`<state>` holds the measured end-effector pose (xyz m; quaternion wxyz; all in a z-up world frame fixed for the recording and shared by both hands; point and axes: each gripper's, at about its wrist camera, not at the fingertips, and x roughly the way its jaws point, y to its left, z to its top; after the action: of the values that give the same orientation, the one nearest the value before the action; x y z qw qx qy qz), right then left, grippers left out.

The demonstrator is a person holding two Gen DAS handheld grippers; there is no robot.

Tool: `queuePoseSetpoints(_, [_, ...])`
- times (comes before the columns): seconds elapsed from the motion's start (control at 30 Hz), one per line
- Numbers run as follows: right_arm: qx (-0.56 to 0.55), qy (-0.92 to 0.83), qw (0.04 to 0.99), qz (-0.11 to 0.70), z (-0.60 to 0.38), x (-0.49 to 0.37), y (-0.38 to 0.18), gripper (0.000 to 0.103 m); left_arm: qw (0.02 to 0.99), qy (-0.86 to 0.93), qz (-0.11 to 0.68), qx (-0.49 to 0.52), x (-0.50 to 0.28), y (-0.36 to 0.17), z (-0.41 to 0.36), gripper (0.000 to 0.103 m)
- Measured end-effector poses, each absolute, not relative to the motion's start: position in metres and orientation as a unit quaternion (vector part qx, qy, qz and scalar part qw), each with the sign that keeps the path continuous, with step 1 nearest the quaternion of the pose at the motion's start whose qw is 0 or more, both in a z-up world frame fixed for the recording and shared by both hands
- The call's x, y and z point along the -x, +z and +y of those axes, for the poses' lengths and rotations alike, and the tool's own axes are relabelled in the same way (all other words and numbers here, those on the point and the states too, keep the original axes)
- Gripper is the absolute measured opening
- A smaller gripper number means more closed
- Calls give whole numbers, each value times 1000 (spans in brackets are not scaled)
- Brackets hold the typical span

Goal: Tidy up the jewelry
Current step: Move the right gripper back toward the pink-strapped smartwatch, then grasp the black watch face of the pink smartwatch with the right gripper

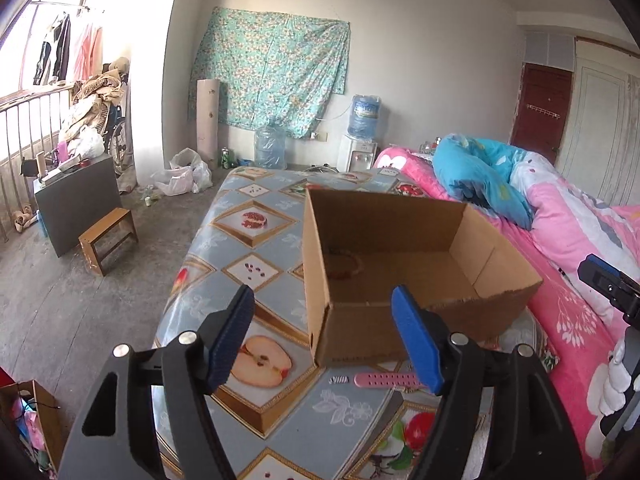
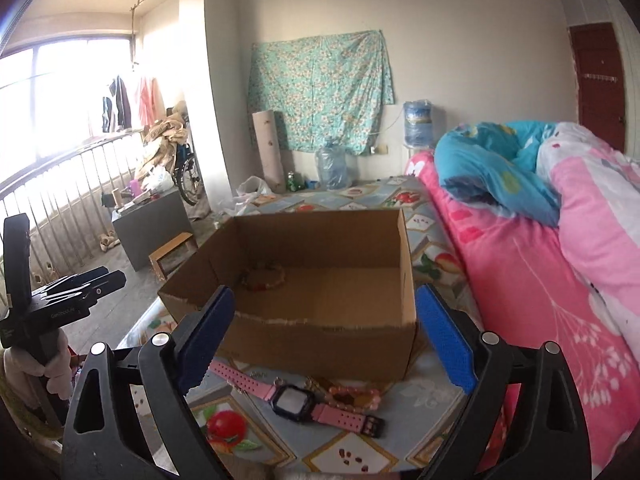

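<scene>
Left wrist view: left gripper (image 1: pixel 324 344) spread wide, nothing between the blue pads. It hangs over the table (image 1: pixel 256 248) with its fruit-print cloth, just short of the box (image 1: pixel 400 320). Box is open-topped cardboard, near edge torn. A bead bracelet (image 1: pixel 342 266) lies inside on the floor by the left wall, partly hidden. In front of the box only one end of a pink strap (image 1: pixel 386 380) shows, with a small spring (image 1: pixel 338 380) just beside it. Right gripper's tip (image 1: pixel 608 284) pokes in at the right edge, over the pink bed (image 1: pixel 576 240).

Right wrist view: right gripper (image 2: pixel 326 340) spread wider, empty, facing the torn edge. Here the strap proves to be a whole watch (image 2: pixel 294 398), black face, lying flat near the box. A pink bead piece (image 2: pixel 354 396) touches it on the right, what kind I cannot tell. Bracelet in full view. The spring is not seen.
</scene>
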<state>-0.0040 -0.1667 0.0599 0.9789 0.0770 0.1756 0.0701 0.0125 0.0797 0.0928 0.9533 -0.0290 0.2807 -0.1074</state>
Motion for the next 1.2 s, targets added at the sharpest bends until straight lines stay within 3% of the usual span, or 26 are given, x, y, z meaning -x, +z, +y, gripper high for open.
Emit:
queuePoseSetpoints(0.1, [-101, 83, 967, 217, -168, 11, 27, 85, 945, -126, 301, 4, -1, 68, 55, 70])
queuePoseSetpoints(0.23, [-117, 96, 945, 289, -164, 4, -19, 65, 933, -153, 324, -34, 4, 35, 17, 70])
queuePoseSetpoints(0.37, [-156, 95, 927, 326, -178, -8, -44, 55, 923, -170, 340, -60, -2, 13, -7, 70])
queuePoseSetpoints(0.43, [-174, 91, 921, 336, -187, -16, -52, 49, 919, -174, 347, -72, -7, 6, -17, 64])
queuePoseSetpoints(0.6, [-186, 103, 911, 353, -201, -37, -64, 46, 906, -202, 360, -88, -21, -3, -34, 50])
queuePoseSetpoints(0.8, [-200, 129, 899, 367, -211, -54, -72, 46, 892, -229, 379, -92, -32, -14, -45, 43])
queuePoseSetpoints(1.2, [-163, 192, 882, 397, -204, -52, -73, 45, 873, -240, 417, -73, -39, -25, -39, 42])
